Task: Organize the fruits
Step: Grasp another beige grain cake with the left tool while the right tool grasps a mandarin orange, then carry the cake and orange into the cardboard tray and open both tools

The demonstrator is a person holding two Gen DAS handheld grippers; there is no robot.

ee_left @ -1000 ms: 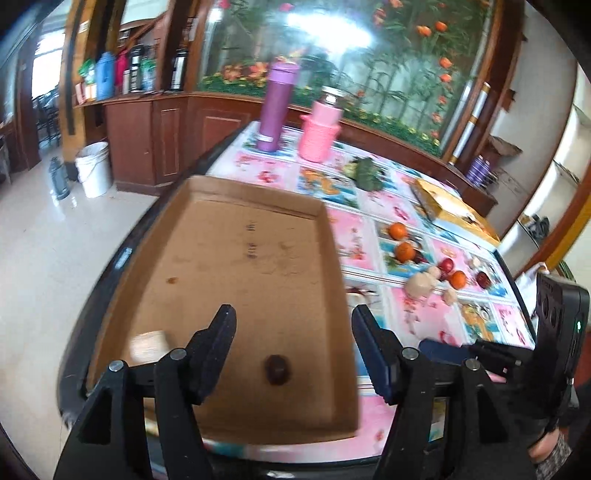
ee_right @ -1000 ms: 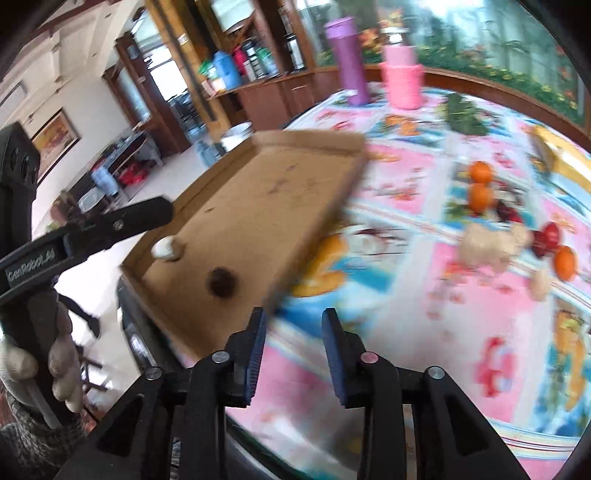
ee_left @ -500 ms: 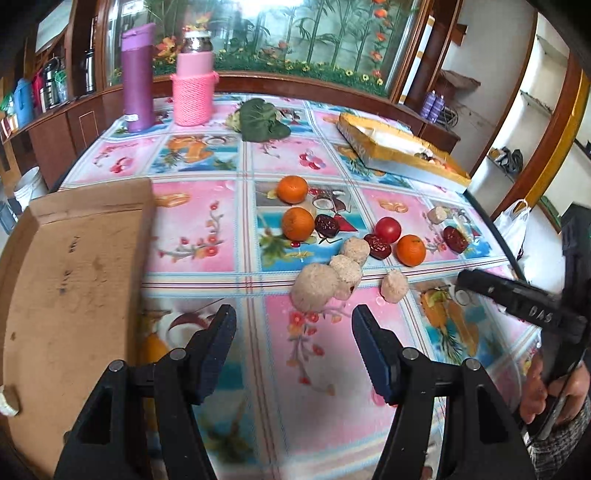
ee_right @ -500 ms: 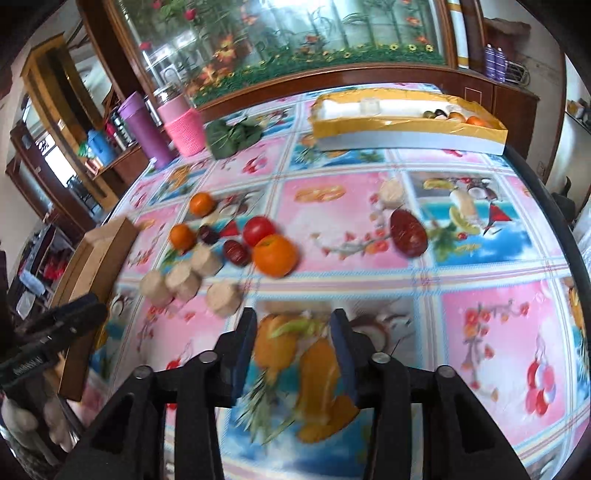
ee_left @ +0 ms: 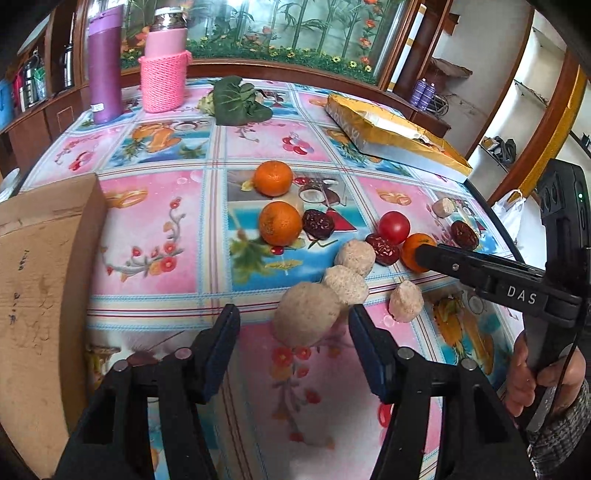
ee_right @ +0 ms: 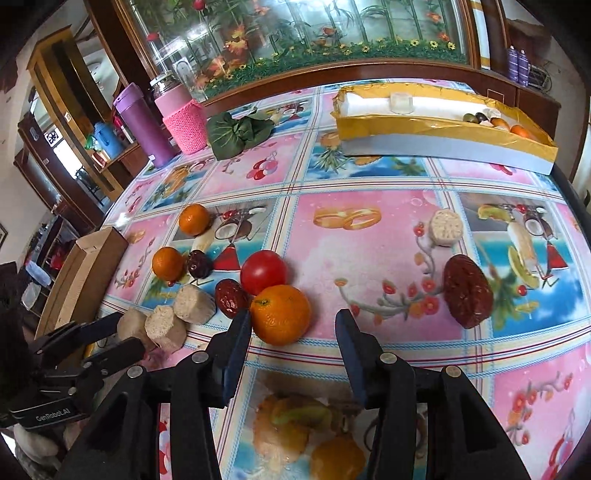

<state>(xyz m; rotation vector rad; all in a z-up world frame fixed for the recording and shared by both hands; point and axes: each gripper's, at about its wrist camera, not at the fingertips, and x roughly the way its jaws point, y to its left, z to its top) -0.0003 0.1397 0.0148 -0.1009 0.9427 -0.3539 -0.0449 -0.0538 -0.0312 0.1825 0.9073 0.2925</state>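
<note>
Fruit-print tablecloth [ee_left: 155, 236] covers the table before a glass-fronted wooden cabinet [ee_right: 295, 33].

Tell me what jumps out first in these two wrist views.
The loud pink fruit-print tablecloth, with loose fruit across its middle: oranges, a red tomato and dark dates. Nearest the right gripper, an orange sits just ahead of its open jaws; the left gripper points at the closest of the beige lumps. A gold box lies at the far right, a cardboard tray at the left edge.
</note>
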